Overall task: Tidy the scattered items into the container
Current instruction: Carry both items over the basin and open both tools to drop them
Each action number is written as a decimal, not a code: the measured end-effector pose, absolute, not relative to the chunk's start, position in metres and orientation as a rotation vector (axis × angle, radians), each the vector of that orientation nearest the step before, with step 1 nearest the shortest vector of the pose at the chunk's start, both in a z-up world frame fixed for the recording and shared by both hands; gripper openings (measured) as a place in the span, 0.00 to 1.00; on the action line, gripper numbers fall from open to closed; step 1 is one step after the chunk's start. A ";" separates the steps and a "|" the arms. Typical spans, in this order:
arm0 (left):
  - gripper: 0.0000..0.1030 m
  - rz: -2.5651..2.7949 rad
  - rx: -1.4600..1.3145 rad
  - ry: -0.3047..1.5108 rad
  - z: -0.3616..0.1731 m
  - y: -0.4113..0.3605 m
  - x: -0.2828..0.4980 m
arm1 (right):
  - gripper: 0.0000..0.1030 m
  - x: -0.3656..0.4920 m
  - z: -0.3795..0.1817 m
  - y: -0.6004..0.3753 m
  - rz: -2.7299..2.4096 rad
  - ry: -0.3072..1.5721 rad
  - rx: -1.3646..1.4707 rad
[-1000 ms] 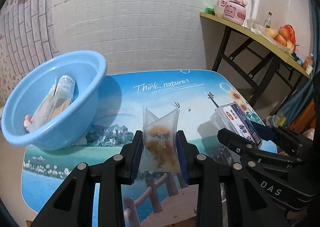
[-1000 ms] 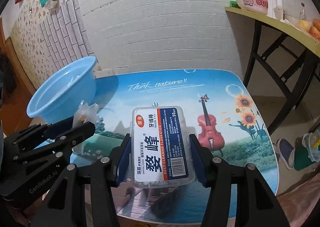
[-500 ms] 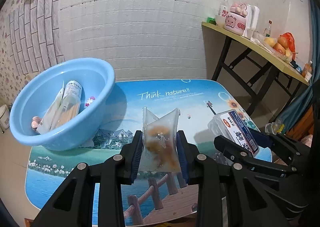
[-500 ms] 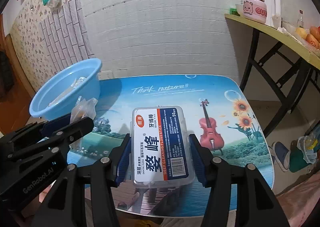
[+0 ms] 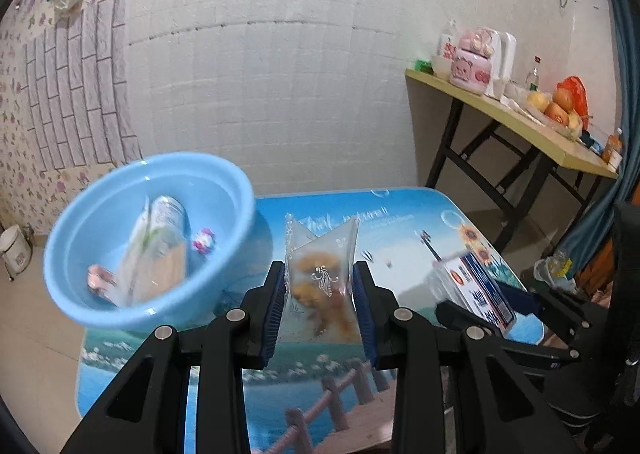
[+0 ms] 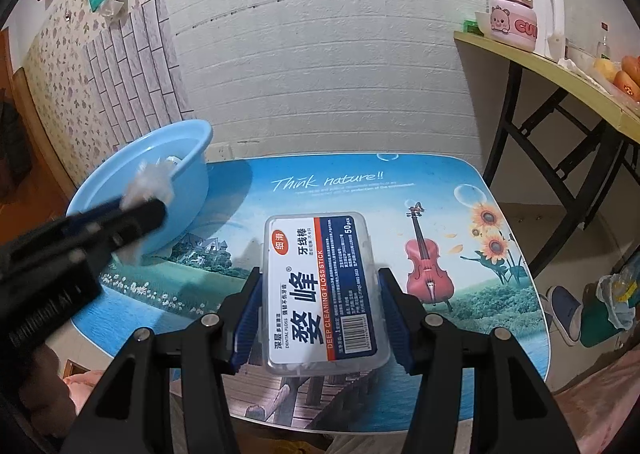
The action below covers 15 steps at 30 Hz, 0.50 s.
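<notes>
My left gripper is shut on a clear snack packet with brown pieces inside, held upright above the table just right of the blue basin. The basin sits at the table's left end and holds a plastic-wrapped tube pack, a small pink-and-white piece and a pink item. My right gripper is shut on a clear dental floss stick box with a blue, white and red label, lifted over the table's near edge. The left gripper appears blurred before the basin in the right wrist view.
The low table has a printed nature picture with a violin and sunflowers. A yellow folding table at the right carries a pink appliance, bottles and fruit. A white brick wall stands behind. Slippers and a bag lie on the floor at the right.
My left gripper has risen with the snack packet and swung toward the basin, which now shows more of its inside. The right gripper and floss box have hardly moved.
</notes>
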<state>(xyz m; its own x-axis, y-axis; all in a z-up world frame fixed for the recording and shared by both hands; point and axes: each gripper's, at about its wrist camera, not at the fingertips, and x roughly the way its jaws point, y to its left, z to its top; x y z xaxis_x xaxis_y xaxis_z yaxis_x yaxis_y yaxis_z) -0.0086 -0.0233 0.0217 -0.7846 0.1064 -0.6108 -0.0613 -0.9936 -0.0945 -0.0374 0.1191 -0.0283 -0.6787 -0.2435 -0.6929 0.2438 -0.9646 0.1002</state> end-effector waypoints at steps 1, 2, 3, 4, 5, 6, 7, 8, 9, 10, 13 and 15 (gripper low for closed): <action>0.31 2.895 -0.984 -0.116 0.025 -0.027 -0.009 | 0.55 -0.038 -0.028 0.119 -2.658 -0.001 1.098; 0.31 2.901 -0.978 -0.123 0.028 -0.031 -0.009 | 0.55 -0.039 -0.027 0.118 -2.655 -0.006 1.099; 0.31 2.911 -0.972 -0.127 0.031 -0.035 -0.009 | 0.55 -0.041 -0.024 0.116 -2.648 -0.015 1.102; 0.31 2.924 -0.967 -0.123 0.034 -0.039 -0.010 | 0.55 -0.042 -0.021 0.114 -2.642 -0.019 1.096; 0.31 2.935 -0.963 -0.117 0.036 -0.043 -0.010 | 0.55 -0.044 -0.014 0.109 -2.640 -0.013 1.071; 0.31 2.953 -0.957 -0.112 0.040 -0.048 -0.010 | 0.55 -0.045 -0.007 0.105 -2.644 0.001 1.041; 0.31 2.965 -0.953 -0.112 0.042 -0.052 -0.011 | 0.55 -0.045 -0.001 0.100 -2.647 0.014 1.013; 0.31 2.976 -0.947 -0.116 0.045 -0.057 -0.011 | 0.55 -0.045 0.008 0.093 -2.645 0.028 0.975; 0.31 2.991 -0.934 -0.119 0.048 -0.063 -0.010 | 0.55 -0.046 0.014 0.088 -2.642 0.037 0.953; 0.31 3.011 -0.918 -0.116 0.053 -0.070 -0.009 | 0.55 -0.046 0.022 0.081 -2.638 0.050 0.924; 0.31 3.060 -0.882 -0.112 0.064 -0.087 -0.008 | 0.55 -0.046 0.036 0.067 -2.629 0.077 0.865; 0.31 3.088 -0.874 -0.118 0.069 -0.101 -0.008 | 0.55 -0.047 0.043 0.058 -2.614 0.078 0.838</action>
<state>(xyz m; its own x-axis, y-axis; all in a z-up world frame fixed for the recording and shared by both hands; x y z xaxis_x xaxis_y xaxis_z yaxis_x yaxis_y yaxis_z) -0.0085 -0.1011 0.0693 -0.8495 -0.0474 -0.5254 0.0875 -0.9948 -0.0517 -0.0468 0.0576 0.0433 -0.7439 -0.3497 -0.5695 0.3832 -0.9214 0.0652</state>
